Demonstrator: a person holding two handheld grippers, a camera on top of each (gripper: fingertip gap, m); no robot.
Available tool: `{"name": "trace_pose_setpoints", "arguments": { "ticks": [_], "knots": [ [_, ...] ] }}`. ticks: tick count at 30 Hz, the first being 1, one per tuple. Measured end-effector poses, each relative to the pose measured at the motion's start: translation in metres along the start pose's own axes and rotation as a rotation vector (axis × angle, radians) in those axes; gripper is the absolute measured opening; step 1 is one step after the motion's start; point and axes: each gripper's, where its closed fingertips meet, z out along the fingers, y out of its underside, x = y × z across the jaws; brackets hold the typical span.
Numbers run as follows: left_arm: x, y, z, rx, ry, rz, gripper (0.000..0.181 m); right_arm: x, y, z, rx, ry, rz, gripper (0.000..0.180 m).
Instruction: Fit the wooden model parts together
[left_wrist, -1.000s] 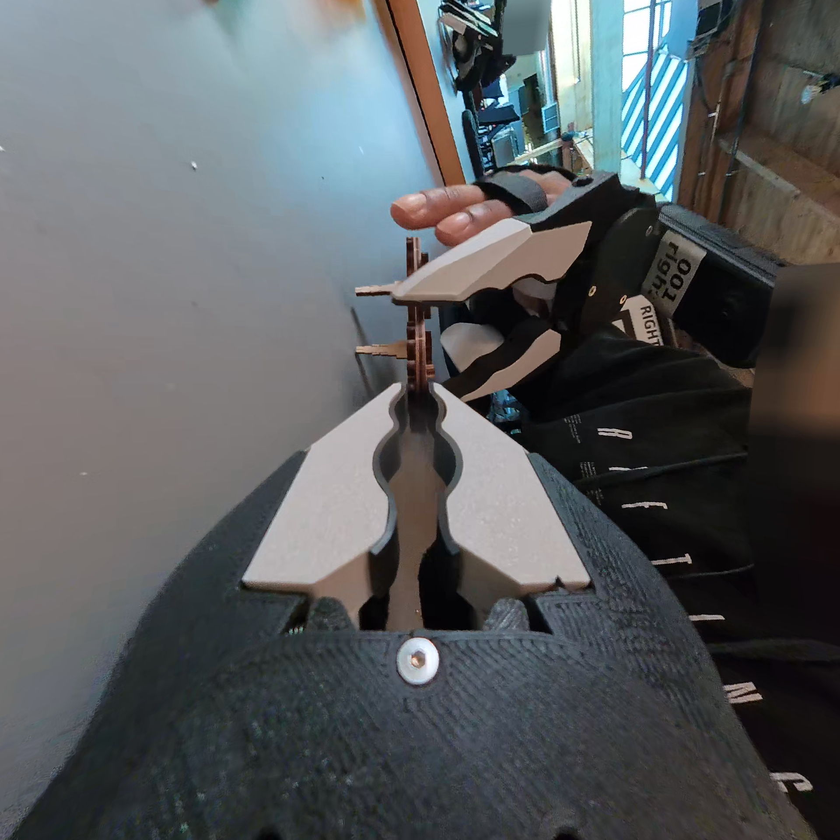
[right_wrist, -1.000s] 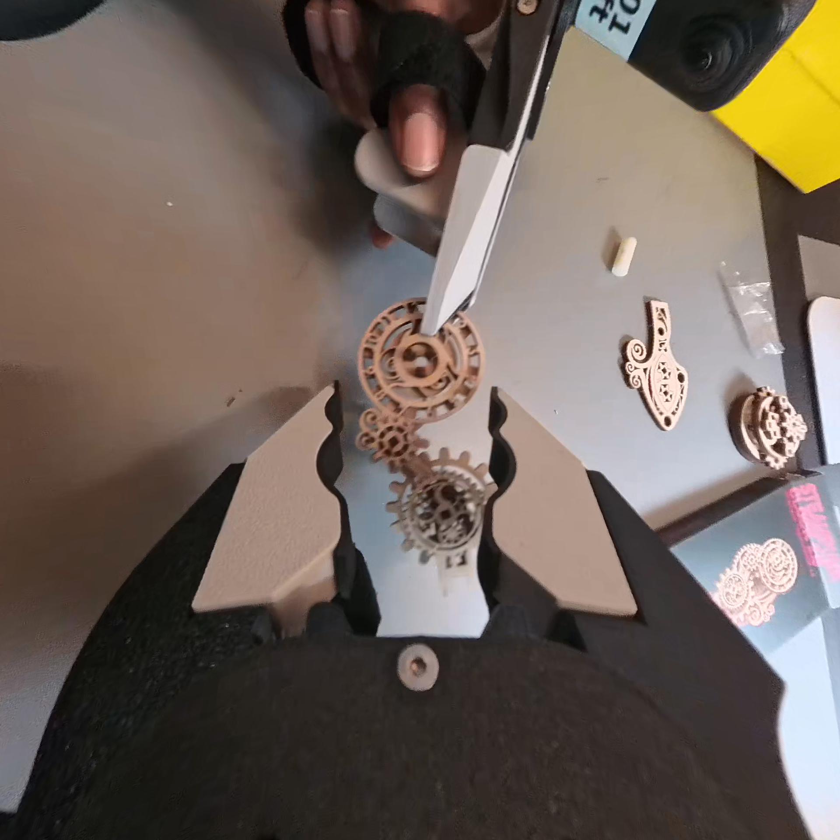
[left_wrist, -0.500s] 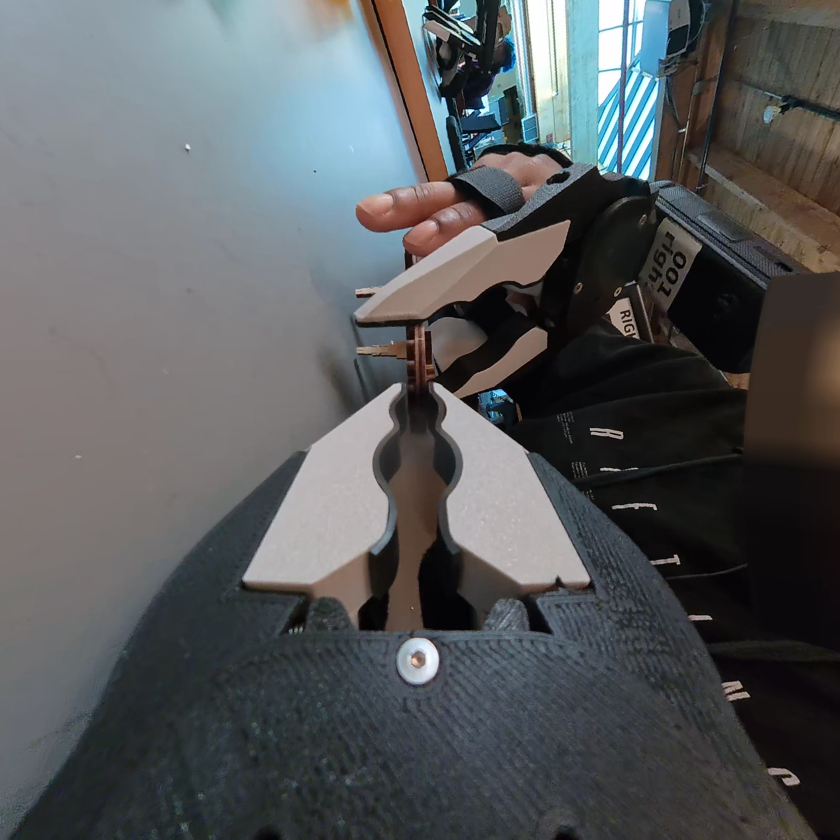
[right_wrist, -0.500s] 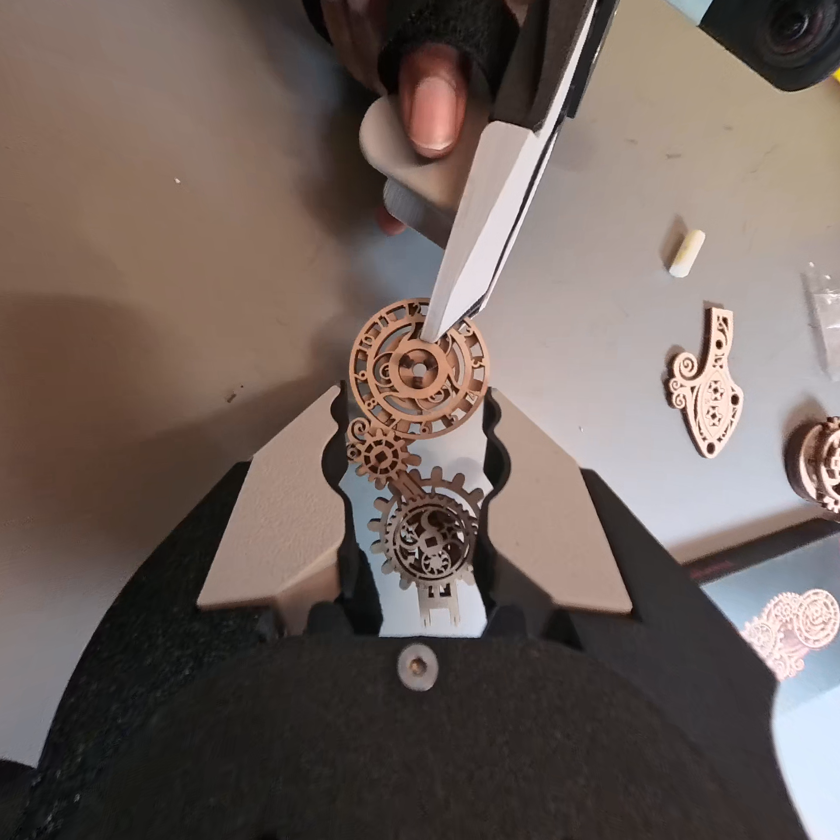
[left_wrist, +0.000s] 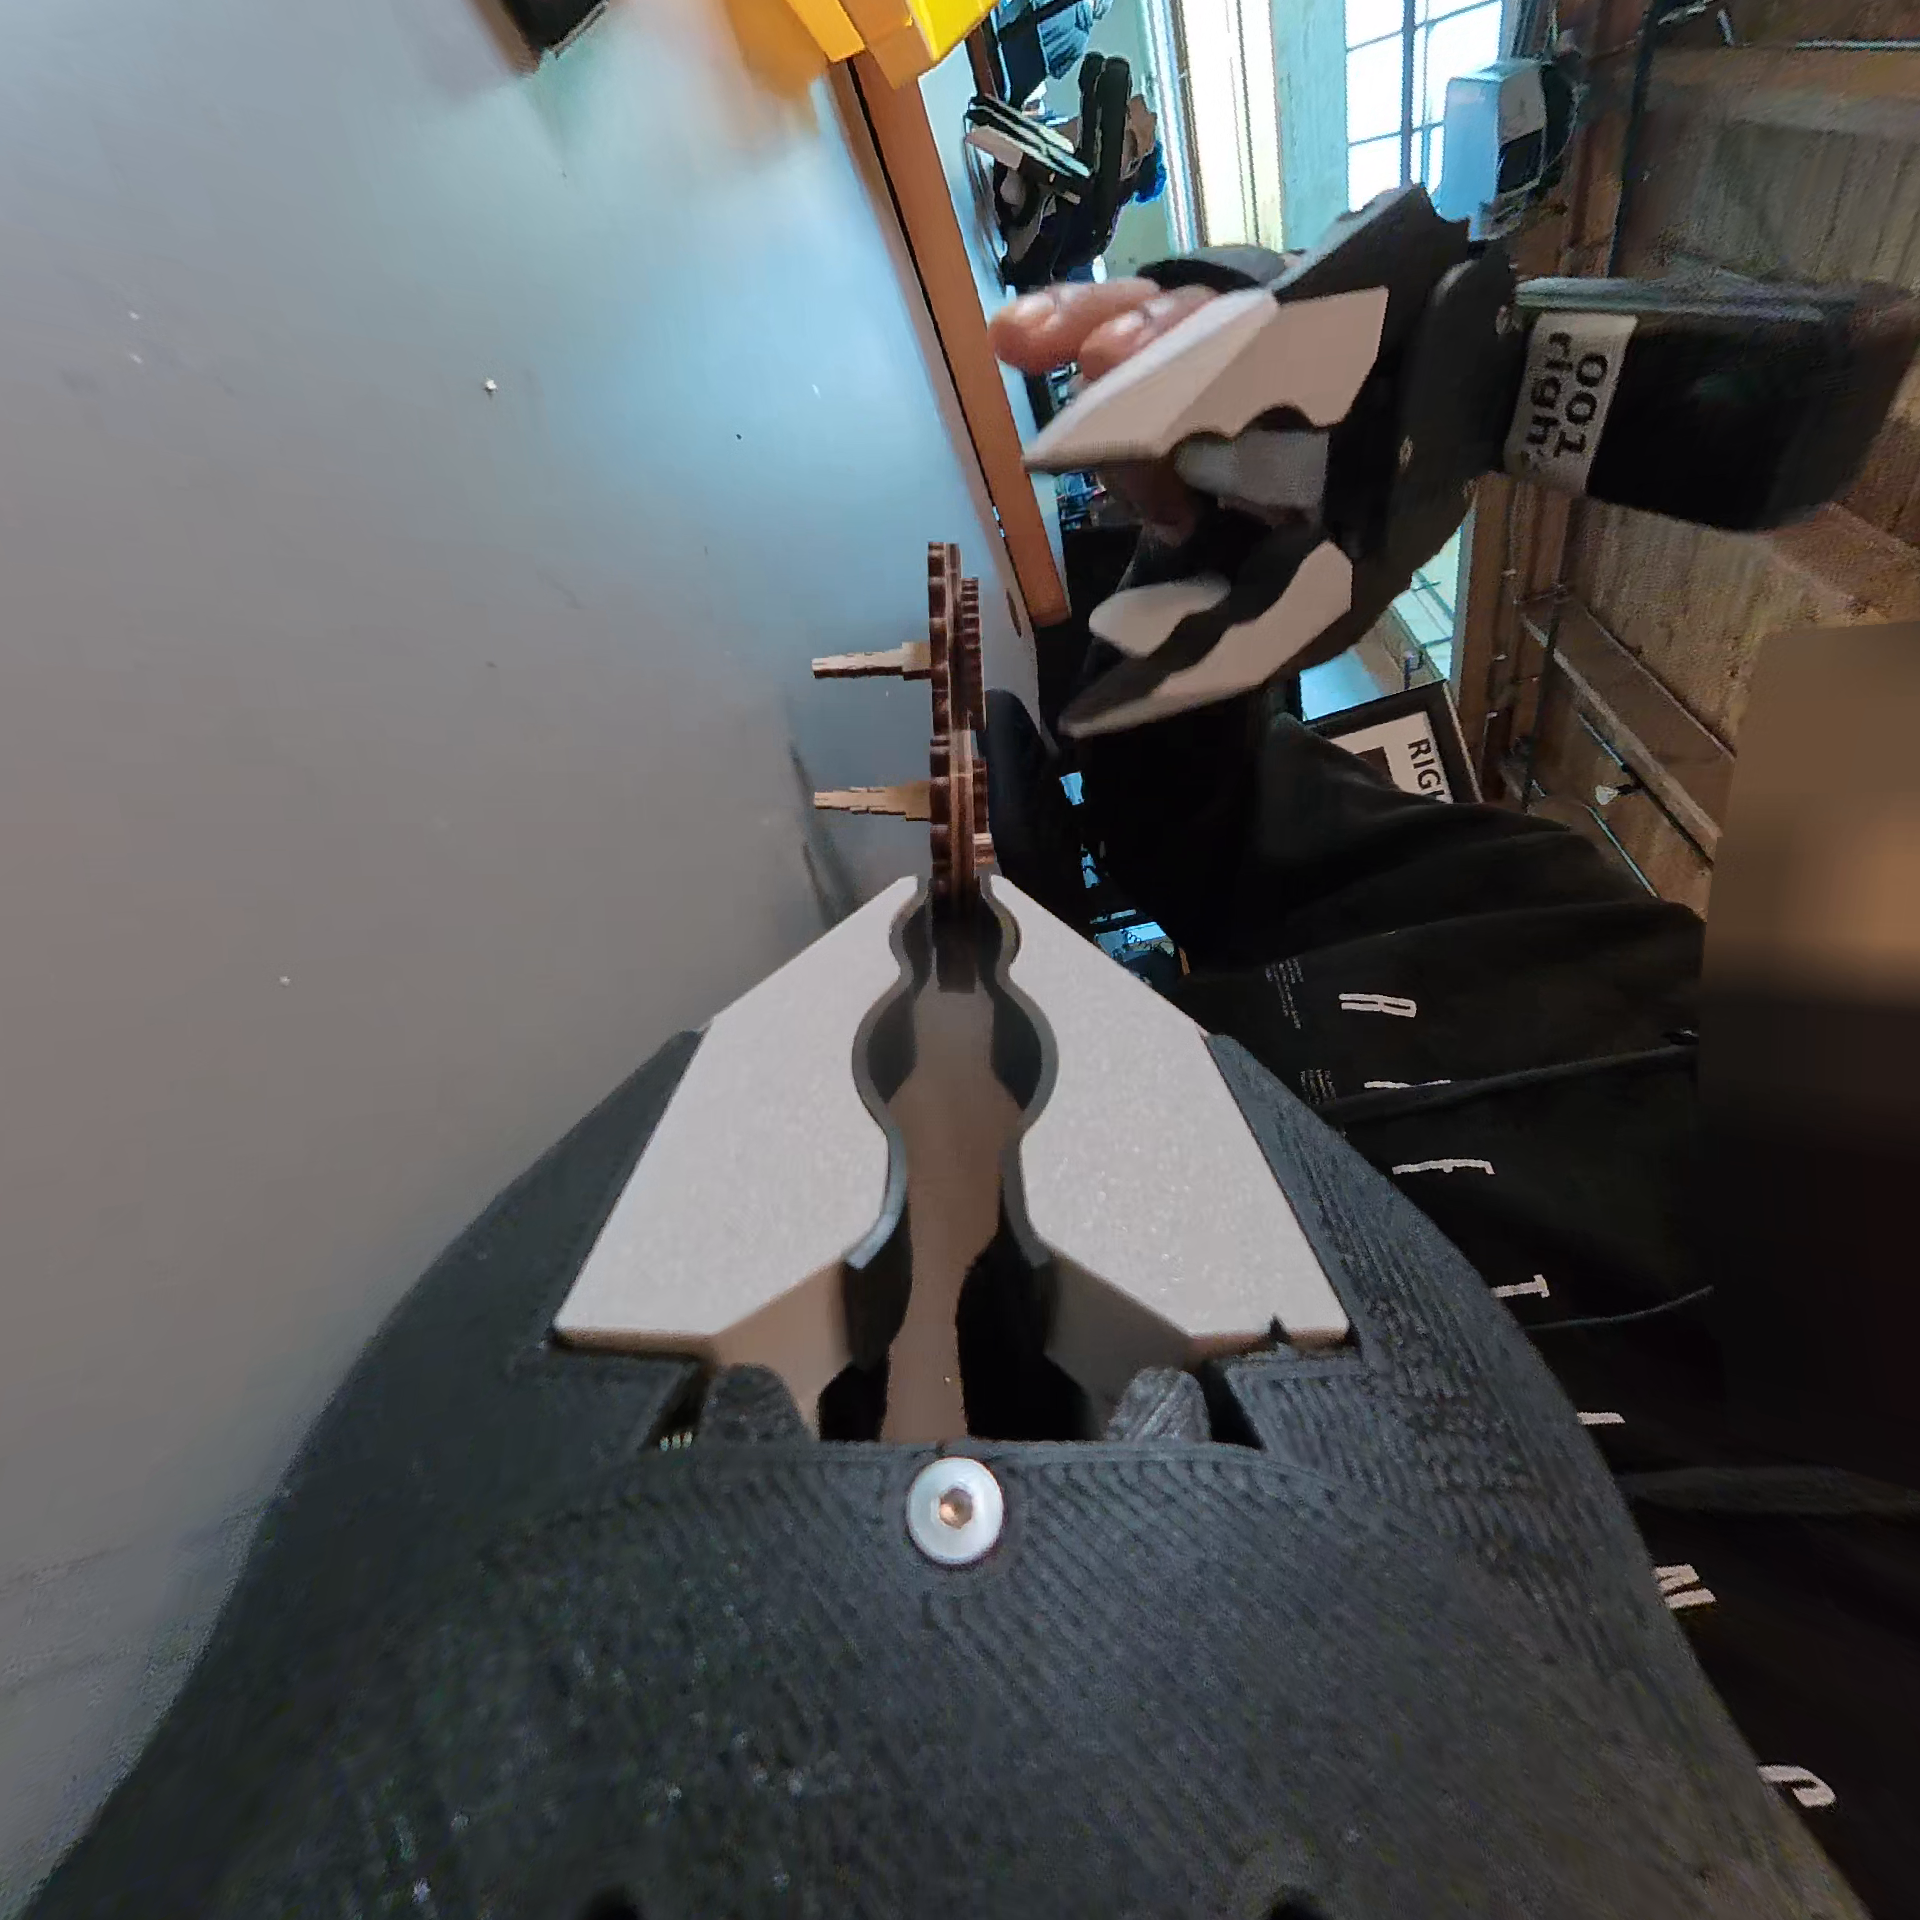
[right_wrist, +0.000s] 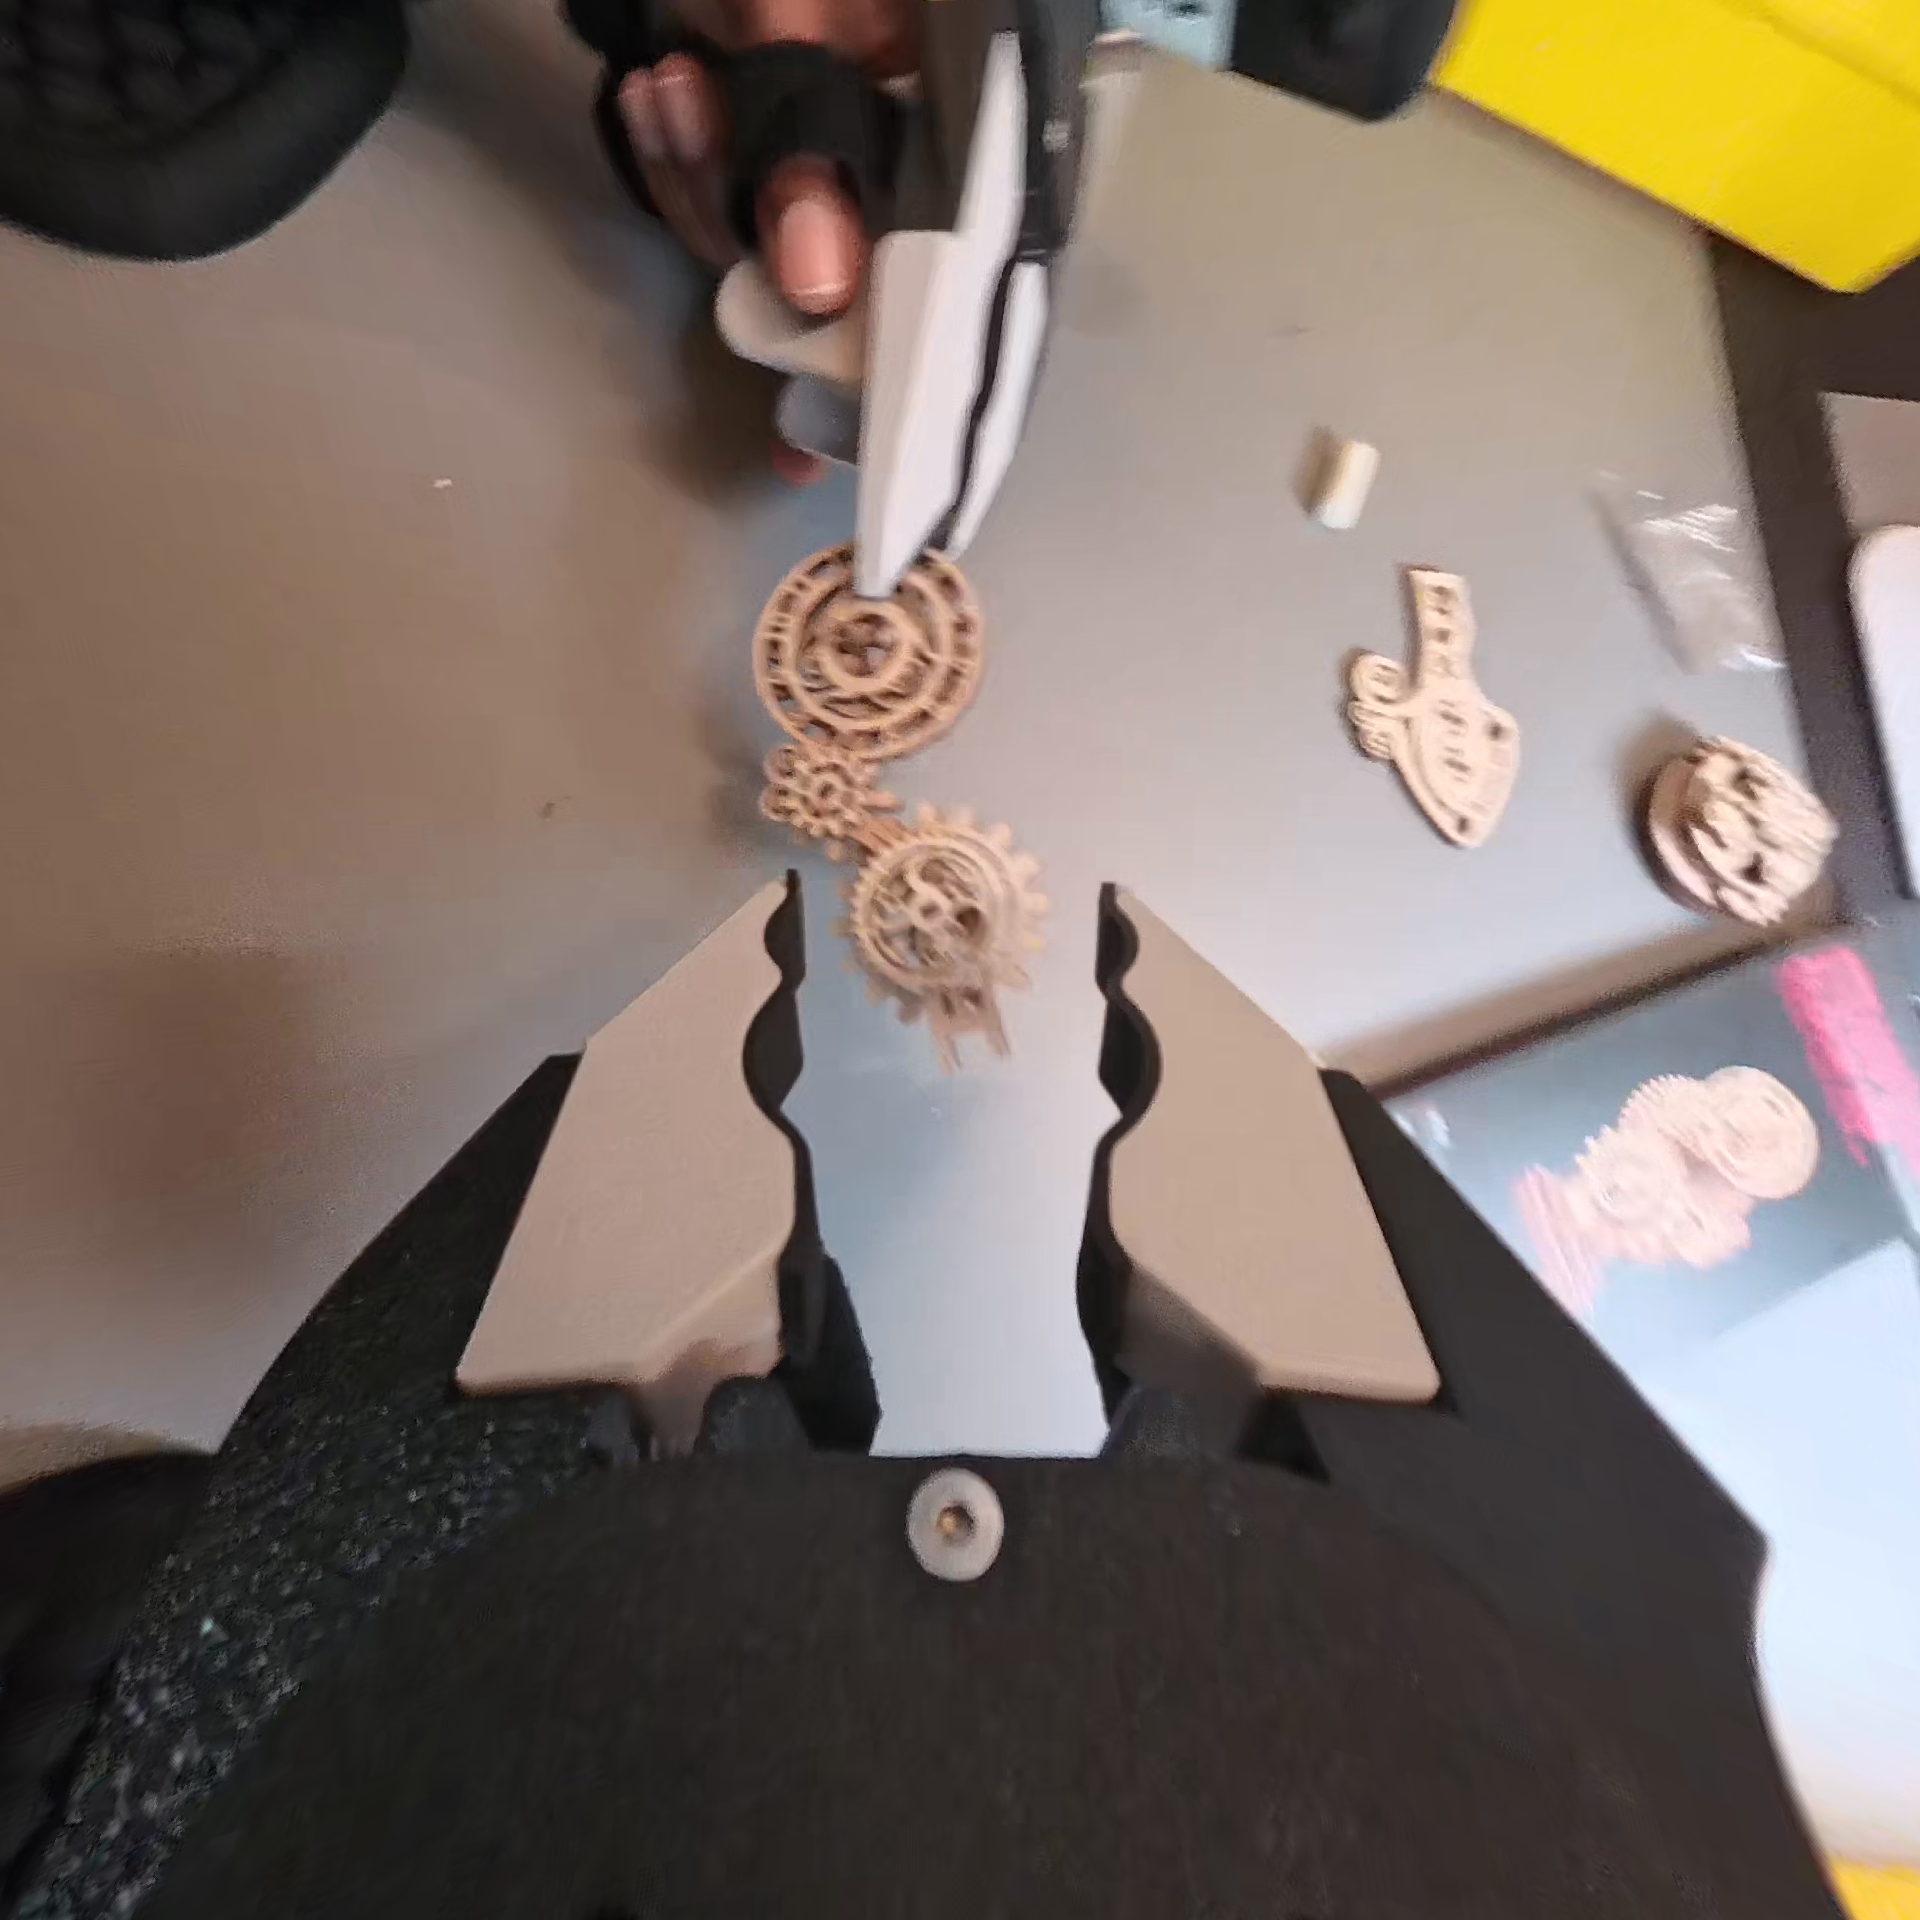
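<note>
**Gear piece held, next part to fetch**

The left gripper has its fingers pressed onto the rim of the gear piece, holding it on edge above the grey worktop with two pegs pointing towards the surface. The right gripper hangs just short of the lower cog, its fingers spread and holding nothing. To the right lie a flat carved part and a round gear stack, well apart from the held piece. The step in hand looks like fetching the next part. It would go best with the left grip steady and the flat part taken by its edges so its holes stay clear for the pegs
</note>
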Motion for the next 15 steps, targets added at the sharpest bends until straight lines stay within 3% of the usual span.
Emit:
{"name": "trace_pose_setpoints", "arguments": {
  "ticks": [1,6,12,15],
  "knots": [
    [0.001,-0.001,-0.001,0.007,0.007,0.000,0.006,0.012,0.003,-0.008,0.018,0.046,0.028,0.050],
    [0.004,-0.006,-0.002,0.039,0.029,-0.004,0.006,0.084,0.010,-0.021,0.080,0.211,0.179,0.032],
    [0.005,-0.005,-0.006,0.072,0.025,-0.005,0.006,0.174,0.032,0.027,-0.072,0.216,0.250,0.037],
    [0.007,-0.005,-0.008,0.084,0.031,-0.005,0.006,0.186,0.026,0.050,-0.090,0.123,0.249,0.042]
  ]
}}
